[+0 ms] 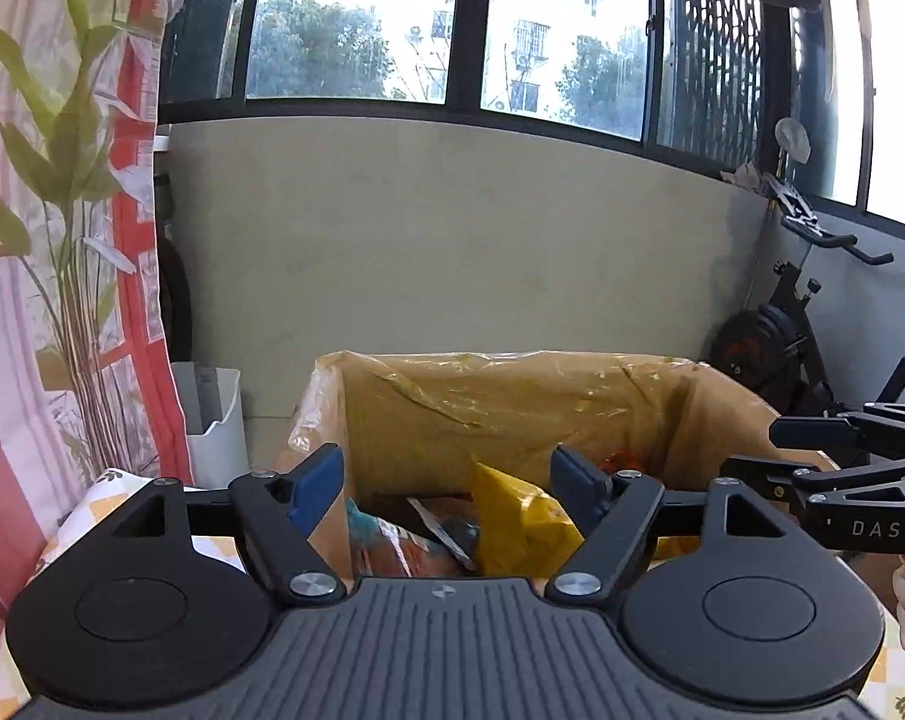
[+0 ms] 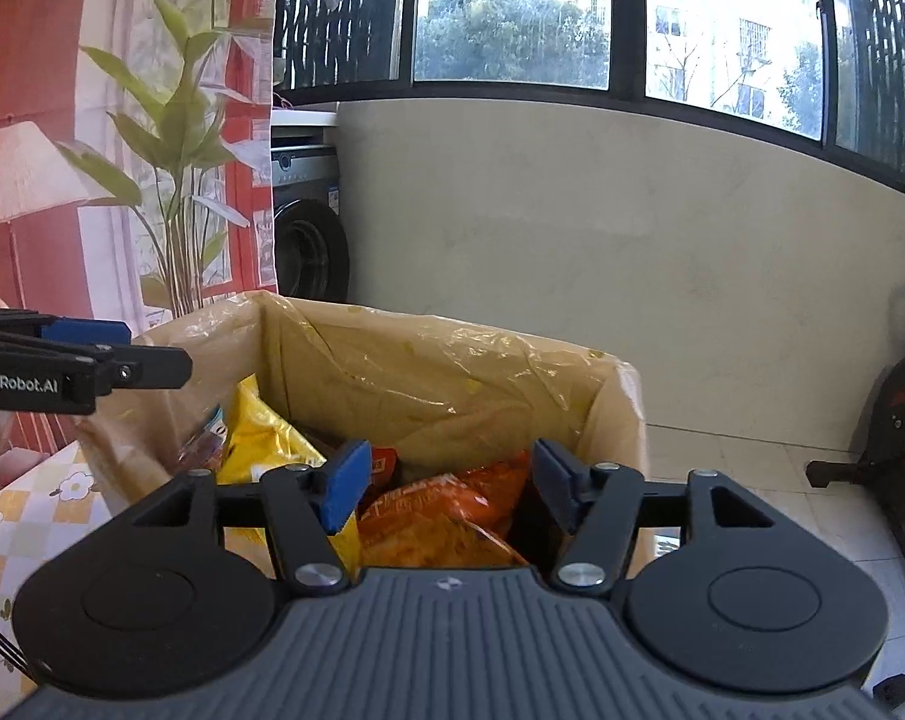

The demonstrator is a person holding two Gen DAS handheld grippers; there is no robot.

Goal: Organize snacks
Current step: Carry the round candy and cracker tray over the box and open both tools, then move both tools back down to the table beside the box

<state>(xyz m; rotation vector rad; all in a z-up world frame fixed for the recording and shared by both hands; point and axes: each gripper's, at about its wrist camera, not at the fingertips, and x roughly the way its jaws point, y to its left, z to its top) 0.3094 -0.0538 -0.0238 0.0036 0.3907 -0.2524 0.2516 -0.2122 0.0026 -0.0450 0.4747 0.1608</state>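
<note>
from the left wrist, the left claw (image 1: 446, 480) stands wide and empty just above the plastic-lined brown cardboard box (image 1: 512, 396), with a crinkly yellow snack bag (image 1: 512, 516) below and between its blue pads, apparently already dropped in. from the right wrist, the right claw (image 2: 446, 480) gapes about halfway, holding nothing, over a shiny orange snack packet (image 2: 452, 516) lying in that box, probably because the snacks are being gathered there.

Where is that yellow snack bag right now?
The yellow bag stands inside the plastic-lined cardboard box, on its left side in the right wrist view, beside the orange bag.
</note>
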